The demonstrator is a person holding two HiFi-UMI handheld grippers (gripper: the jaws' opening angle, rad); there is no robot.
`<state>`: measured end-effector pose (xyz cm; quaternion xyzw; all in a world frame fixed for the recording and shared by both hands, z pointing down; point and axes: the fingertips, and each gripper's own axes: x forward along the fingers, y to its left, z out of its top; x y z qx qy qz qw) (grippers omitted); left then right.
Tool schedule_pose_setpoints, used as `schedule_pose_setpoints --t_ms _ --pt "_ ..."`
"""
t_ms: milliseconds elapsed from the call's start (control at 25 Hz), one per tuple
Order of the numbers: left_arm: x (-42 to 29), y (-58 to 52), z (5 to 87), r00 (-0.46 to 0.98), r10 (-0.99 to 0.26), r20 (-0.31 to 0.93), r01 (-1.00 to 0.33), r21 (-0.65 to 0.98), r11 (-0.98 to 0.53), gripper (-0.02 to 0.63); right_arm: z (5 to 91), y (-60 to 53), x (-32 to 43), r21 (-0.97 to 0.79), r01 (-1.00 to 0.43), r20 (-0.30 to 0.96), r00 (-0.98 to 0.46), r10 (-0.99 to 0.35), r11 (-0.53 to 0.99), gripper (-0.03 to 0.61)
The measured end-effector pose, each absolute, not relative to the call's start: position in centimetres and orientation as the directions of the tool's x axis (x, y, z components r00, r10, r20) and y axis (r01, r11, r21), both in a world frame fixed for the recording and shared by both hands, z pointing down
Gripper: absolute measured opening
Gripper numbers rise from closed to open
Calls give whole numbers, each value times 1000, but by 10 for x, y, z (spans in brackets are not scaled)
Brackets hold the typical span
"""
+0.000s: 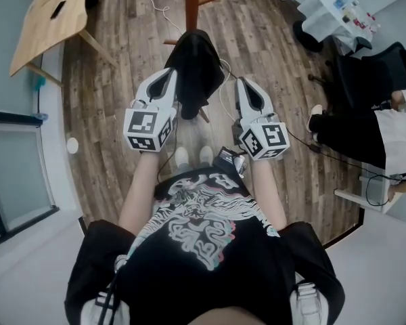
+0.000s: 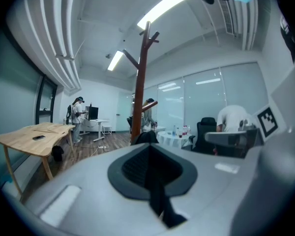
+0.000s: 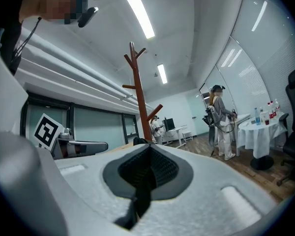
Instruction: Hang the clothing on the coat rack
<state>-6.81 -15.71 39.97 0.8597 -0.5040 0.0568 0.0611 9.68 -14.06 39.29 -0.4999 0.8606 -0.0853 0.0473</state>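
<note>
A black garment (image 1: 195, 70) hangs bunched between my two grippers, just in front of the brown wooden coat rack (image 1: 191, 2). My left gripper (image 1: 170, 75) holds its left side and my right gripper (image 1: 243, 85) its right side. In the left gripper view the jaws (image 2: 150, 149) are shut, with a strip of the black fabric (image 2: 160, 200) pinched between them. The coat rack (image 2: 141, 82) stands straight ahead, its pegs bare. The right gripper view shows the same: shut jaws (image 3: 147, 151), black fabric (image 3: 137, 200) between them, the rack (image 3: 139, 92) beyond.
A wooden table (image 1: 51, 15) stands at the far left. A white-clothed round table (image 1: 331, 9), a black office chair (image 1: 372, 73) and a seated person (image 1: 386, 137) are on the right. A cable (image 1: 159, 5) lies on the floor by the rack's base. People stand farther back.
</note>
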Motion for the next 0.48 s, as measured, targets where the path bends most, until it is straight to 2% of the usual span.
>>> schedule_pose_setpoints --t_ms 480 --pt "-74 -153 398 470 -867 163 -882 60 -467 -11 390 -138 102 -194 -869 -9 -463 -886 455 -2"
